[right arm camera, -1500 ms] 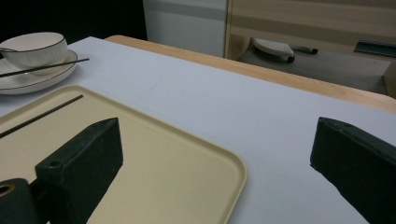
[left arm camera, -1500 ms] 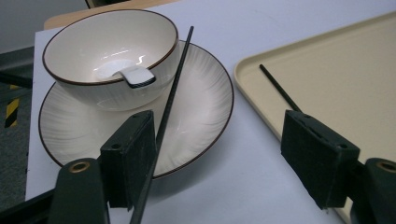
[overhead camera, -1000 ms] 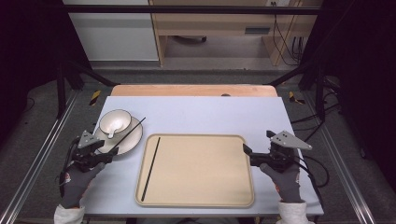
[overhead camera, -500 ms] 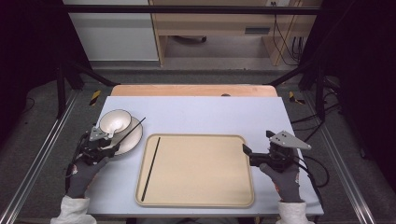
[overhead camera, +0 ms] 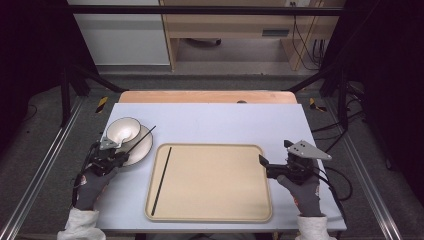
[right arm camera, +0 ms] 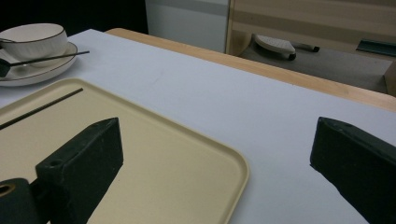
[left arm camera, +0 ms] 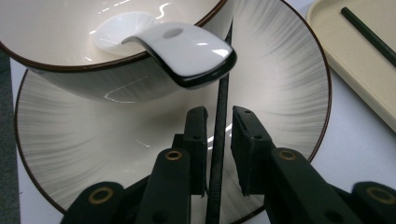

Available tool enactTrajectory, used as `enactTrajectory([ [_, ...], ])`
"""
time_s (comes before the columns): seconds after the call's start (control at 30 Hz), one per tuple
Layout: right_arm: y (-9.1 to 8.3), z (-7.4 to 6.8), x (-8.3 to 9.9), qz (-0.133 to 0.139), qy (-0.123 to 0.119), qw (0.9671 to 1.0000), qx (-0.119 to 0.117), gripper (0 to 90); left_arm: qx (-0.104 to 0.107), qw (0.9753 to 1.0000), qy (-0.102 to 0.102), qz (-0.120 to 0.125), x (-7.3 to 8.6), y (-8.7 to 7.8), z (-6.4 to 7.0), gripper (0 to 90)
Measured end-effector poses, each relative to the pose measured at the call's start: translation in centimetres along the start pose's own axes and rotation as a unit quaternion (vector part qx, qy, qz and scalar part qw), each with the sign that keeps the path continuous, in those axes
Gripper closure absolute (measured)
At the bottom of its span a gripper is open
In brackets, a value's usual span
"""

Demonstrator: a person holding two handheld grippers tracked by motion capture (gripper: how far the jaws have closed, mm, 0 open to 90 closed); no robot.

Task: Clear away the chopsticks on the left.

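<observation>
Centrally, the black chopstick [left arm camera: 219, 140] lies on the plate [left arm camera: 285, 84] beside the bowl [left arm camera: 70, 51], between the slightly parted jaws of the left hand-held gripper [left arm camera: 218, 135], not yet clamped; the right hand-held gripper [overhead camera: 266, 165] rests wide open at the tray [overhead camera: 210, 185] edge.

Our count of what sits on the bench

We count two black chopsticks [overhead camera: 161, 180] [left arm camera: 219, 140], one bowl [overhead camera: 123, 130], one plate [overhead camera: 141, 148], one white soup spoon [left arm camera: 187, 49], one beige tray [overhead camera: 220, 210] and two claws [overhead camera: 121, 156] [overhead camera: 263, 165].
</observation>
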State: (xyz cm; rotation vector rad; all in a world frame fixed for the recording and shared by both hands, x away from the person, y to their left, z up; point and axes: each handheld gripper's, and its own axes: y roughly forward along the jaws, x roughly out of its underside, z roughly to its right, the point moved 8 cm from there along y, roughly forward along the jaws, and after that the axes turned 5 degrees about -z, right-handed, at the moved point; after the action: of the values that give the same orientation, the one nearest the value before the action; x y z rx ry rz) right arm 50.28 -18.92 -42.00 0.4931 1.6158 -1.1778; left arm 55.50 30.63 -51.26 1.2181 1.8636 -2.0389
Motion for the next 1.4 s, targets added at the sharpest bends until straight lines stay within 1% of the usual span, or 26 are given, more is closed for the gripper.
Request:
enactTrajectory([
  [0.03,0.0,0.0,0.0,0.000,0.000,1.0000,0.000,2.6,-0.002,1.0000,0.001,0.000,0.0,0.1,0.0,78.0],
  [0.13,0.1,-0.1,0.1,-0.004,0.000,1.0000,-0.001,2.6,0.003,1.0000,0.003,0.002,0.0,0.0,0.2,82.1],
  [0.2,0.1,-0.1,0.1,-0.004,0.000,1.0000,-0.001,2.6,0.003,1.0000,0.002,0.002,0.0,0.0,0.2,83.2],
  [0.23,0.1,-0.1,0.1,-0.004,0.000,1.0000,-0.001,2.6,0.005,1.0000,-0.002,0.005,-0.1,0.0,0.2,83.7],
  [0.33,0.1,-0.1,0.1,-0.004,-0.001,1.0000,-0.001,2.6,0.009,1.0000,0.002,0.003,0.0,0.0,0.4,84.6],
  [0.53,0.1,-0.1,0.1,-0.004,-0.003,1.0000,-0.001,2.5,0.009,0.9999,-0.010,0.007,-0.1,-0.2,0.6,84.9],
  [0.6,0.1,-0.1,0.1,-0.004,-0.004,1.0000,-0.001,2.5,0.012,0.9999,-0.007,0.009,-0.1,-0.5,0.7,84.9],
  [0.63,0.1,-0.1,0.1,-0.004,-0.003,1.0000,-0.001,2.5,0.012,0.9998,-0.011,0.013,-0.2,-0.5,0.8,85.0],
  [0.73,0.0,-0.1,0.1,-0.003,-0.002,1.0000,0.000,2.5,0.015,0.9997,-0.011,0.018,-0.4,-0.9,1.2,85.0],
  [0.77,0.0,-0.1,0.1,-0.003,-0.002,1.0000,0.000,2.4,0.015,0.9996,-0.014,0.022,-0.6,-1.0,1.5,85.0],
  [0.83,0.0,-0.1,0.1,-0.003,-0.003,1.0000,0.000,2.4,0.013,0.9996,-0.009,0.023,-0.7,-1.2,1.7,85.0],
  [0.93,0.0,0.0,0.1,-0.002,-0.003,1.0000,0.000,2.3,0.011,0.9993,-0.011,0.033,-1.0,-1.7,2.3,85.0],
  [0.97,-0.1,0.0,0.0,-0.001,-0.003,1.0000,0.000,2.3,0.011,0.9991,-0.015,0.037,-1.1,-1.8,2.5,85.0],
  [1.0,-0.1,0.0,0.0,-0.001,-0.003,1.0000,-0.001,2.3,0.008,0.9992,-0.013,0.037,-1.2,-2.1,2.7,85.0],
  [1.07,-0.2,0.0,0.0,0.001,-0.002,1.0000,-0.001,2.3,0.007,0.9988,-0.019,0.045,-1.3,-2.4,3.0,85.0],
  [1.1,-0.2,0.0,0.0,0.001,-0.001,1.0000,0.000,2.3,0.005,0.9988,-0.017,0.046,-1.3,-2.6,3.2,85.0],
  [1.23,-0.2,0.0,0.0,0.000,-0.002,1.0000,-0.001,2.3,0.003,0.9981,-0.030,0.054,-1.3,-3.2,4.0,85.1],
  [1.27,-0.1,0.0,0.0,-0.001,-0.002,1.0000,-0.001,2.2,0.004,0.9975,-0.038,0.059,-1.4,-3.3,4.3,85.1],
  [1.4,-0.1,-0.1,0.0,-0.001,-0.002,1.0000,-0.002,2.3,0.001,0.9975,-0.037,0.060,-1.4,-3.7,5.0,85.1],
])
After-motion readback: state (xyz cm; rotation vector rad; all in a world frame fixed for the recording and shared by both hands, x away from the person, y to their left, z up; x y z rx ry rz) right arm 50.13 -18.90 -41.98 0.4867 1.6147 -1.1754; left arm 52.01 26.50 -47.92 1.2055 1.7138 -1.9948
